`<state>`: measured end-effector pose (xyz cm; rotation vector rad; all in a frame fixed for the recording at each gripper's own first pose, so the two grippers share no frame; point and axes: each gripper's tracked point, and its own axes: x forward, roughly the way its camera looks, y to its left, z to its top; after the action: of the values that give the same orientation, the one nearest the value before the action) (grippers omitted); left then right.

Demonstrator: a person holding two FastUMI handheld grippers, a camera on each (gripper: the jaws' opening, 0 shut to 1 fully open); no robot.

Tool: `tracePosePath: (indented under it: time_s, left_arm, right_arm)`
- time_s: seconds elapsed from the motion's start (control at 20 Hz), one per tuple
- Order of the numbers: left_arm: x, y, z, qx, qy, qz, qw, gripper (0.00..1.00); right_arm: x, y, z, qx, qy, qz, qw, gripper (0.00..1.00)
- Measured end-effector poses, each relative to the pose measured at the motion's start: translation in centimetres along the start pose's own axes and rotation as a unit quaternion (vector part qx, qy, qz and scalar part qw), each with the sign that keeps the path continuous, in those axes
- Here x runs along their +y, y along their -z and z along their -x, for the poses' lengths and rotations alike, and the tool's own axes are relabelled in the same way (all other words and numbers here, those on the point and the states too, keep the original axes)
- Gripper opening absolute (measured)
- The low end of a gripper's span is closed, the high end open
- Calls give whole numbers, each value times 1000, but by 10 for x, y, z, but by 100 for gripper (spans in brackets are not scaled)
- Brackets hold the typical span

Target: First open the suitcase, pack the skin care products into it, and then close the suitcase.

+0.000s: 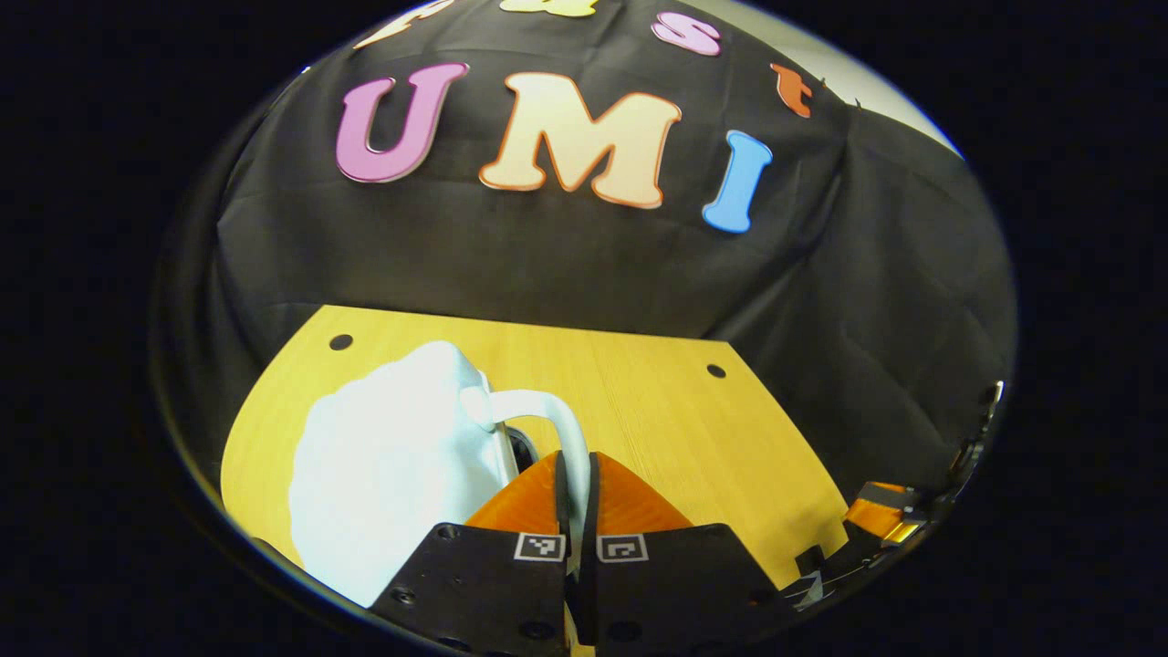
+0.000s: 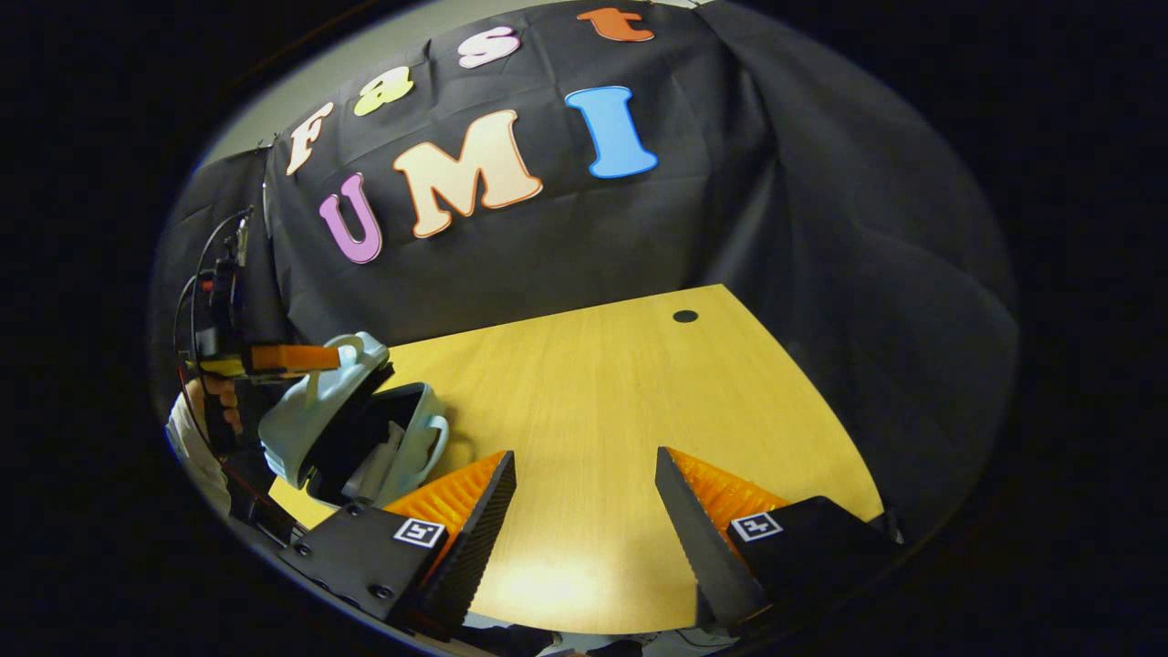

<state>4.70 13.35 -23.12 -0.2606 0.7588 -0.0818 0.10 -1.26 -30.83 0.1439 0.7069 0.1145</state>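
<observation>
Left gripper [image 1: 577,474] is clamped on the curved white handle [image 1: 558,424] of the small pale-blue hard-shell suitcase [image 1: 388,465]; both fingers press the handle between them, with the lid's shell just ahead and to the left of the fingertips. In the right gripper view the same suitcase [image 2: 342,424] sits far left of the right gripper [image 2: 584,488], at the near-left edge of the yellow wooden table [image 2: 593,401]. The lid is tilted partway up, the dark interior is visible, and something pale lies inside, too small to identify. The left gripper [image 2: 315,358] pinches the lid handle from the left, and a hand [image 2: 219,401] holds it. Right gripper is released, fingers spread wide over bare tabletop, touching nothing.
</observation>
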Motion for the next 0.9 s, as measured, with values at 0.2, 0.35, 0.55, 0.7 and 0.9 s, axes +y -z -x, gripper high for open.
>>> tracePosePath:
  time_s: [0.2,0.35,0.55,0.7,0.9]
  left_arm:
    - [-12,53,-47,44,2,-10,999,2]
    - [-16,81,-70,57,-15,-13,998,0]
    - [-18,39,-63,-29,-90,-91,991,32]
    - [-52,-28,-19,-159,-107,-119,974,82]
    - [-105,-90,50,-286,-104,-167,938,97]
  right_arm:
    - [-28,-4,16,-3,30,-9,1000,94]
    - [-39,-23,34,-27,44,-11,999,98]
    - [-40,-59,63,-90,48,-14,995,97]
    - [-36,-87,80,-141,54,16,988,97]
    - [-4,-146,110,-244,45,50,968,98]
